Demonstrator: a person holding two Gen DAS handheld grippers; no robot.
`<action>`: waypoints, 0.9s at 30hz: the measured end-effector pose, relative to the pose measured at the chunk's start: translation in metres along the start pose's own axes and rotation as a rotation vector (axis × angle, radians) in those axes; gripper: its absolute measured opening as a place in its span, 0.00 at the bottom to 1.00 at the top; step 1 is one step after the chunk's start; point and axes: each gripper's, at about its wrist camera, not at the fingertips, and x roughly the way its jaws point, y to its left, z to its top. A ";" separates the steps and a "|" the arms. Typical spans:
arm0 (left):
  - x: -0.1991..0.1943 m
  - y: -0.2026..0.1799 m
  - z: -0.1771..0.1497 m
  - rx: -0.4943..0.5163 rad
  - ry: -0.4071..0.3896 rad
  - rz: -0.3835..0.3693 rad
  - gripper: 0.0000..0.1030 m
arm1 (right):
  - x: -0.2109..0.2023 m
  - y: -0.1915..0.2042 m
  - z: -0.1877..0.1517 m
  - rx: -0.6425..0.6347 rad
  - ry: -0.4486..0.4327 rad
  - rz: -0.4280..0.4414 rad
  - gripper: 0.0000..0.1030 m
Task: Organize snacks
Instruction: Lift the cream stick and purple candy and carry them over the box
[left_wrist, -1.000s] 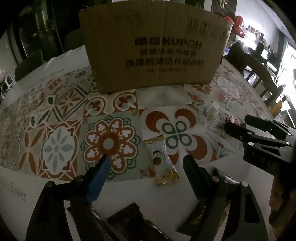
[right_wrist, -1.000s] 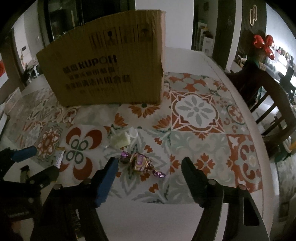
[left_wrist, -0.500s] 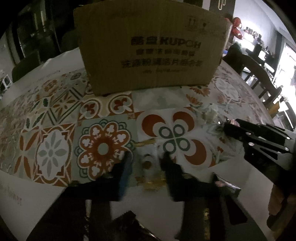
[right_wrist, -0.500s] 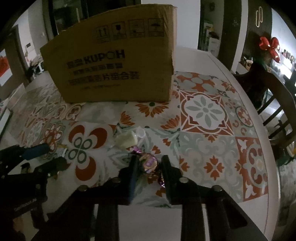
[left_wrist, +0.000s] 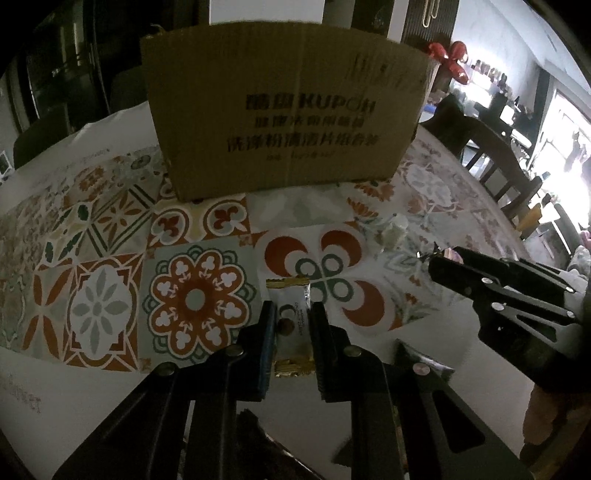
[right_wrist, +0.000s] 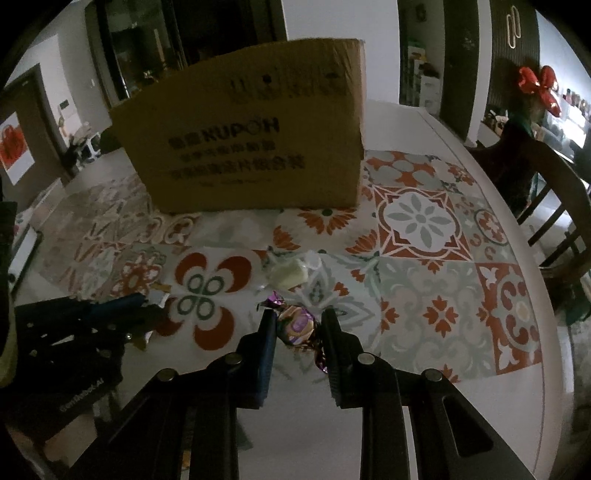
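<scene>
My left tongs (left_wrist: 291, 334) clamp the white snack bar (left_wrist: 292, 325) on the patterned tablecloth (left_wrist: 99, 302), its long axis running away from me along the fingers. My right tongs (right_wrist: 298, 330) pinch the purple candy (right_wrist: 297, 325). The cardboard box (left_wrist: 284, 122) stands straight ahead, beyond both. A second ago both tongs were spread wide; now both are closed.

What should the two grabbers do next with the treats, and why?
Probably lift both straight up, then carry them toward the box. The left gripper has its fingers closed on the white bar, and the right gripper is closed on the purple candy. Both treats seem to lie on the table, so raising them comes first.
</scene>
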 end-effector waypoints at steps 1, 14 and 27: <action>-0.003 -0.001 0.001 0.002 -0.007 -0.001 0.19 | -0.002 0.000 0.000 0.002 -0.003 0.001 0.25; -0.053 -0.001 0.015 0.032 -0.140 -0.007 0.19 | -0.039 0.012 0.012 -0.006 -0.086 0.009 0.25; -0.104 0.000 0.041 0.067 -0.309 0.004 0.19 | -0.085 0.029 0.039 -0.047 -0.228 0.007 0.25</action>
